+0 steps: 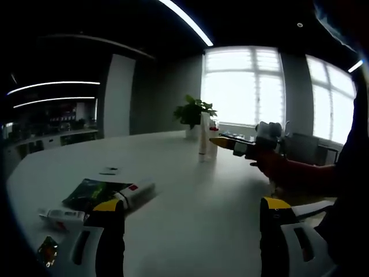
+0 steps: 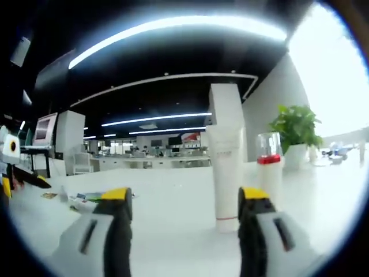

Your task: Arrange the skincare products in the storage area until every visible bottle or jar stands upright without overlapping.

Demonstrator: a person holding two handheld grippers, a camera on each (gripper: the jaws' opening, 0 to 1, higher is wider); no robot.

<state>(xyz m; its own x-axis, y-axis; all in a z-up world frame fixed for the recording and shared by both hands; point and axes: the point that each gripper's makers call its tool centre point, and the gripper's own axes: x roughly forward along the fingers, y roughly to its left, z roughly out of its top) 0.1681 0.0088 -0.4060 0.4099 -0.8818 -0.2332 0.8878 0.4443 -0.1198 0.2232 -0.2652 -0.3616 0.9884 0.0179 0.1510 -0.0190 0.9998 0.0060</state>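
Observation:
A tall white tube [image 2: 226,173] stands upright on its cap just beyond my right gripper [image 2: 185,196], which is open and holds nothing. Beside the tube stands a small bottle [image 2: 270,167] with a clear cap and a red band. From the left gripper view, the same tube [image 1: 203,134] and bottle [image 1: 214,138] stand far across the white table [image 1: 190,190], with the right gripper [image 1: 242,147] next to them. My left gripper [image 1: 192,204] is open over the table. Near its left jaw lie a white tube [image 1: 62,216], a white box [image 1: 137,192] and a green packet [image 1: 91,193].
A potted plant [image 1: 193,112] stands behind the upright tube, near bright windows. A small flat item [image 1: 109,171] and a small shiny packet [image 1: 47,251] lie on the table. A person's red sleeve [image 1: 294,173] reaches in from the right. The left gripper [image 2: 11,161] sits at the far left edge.

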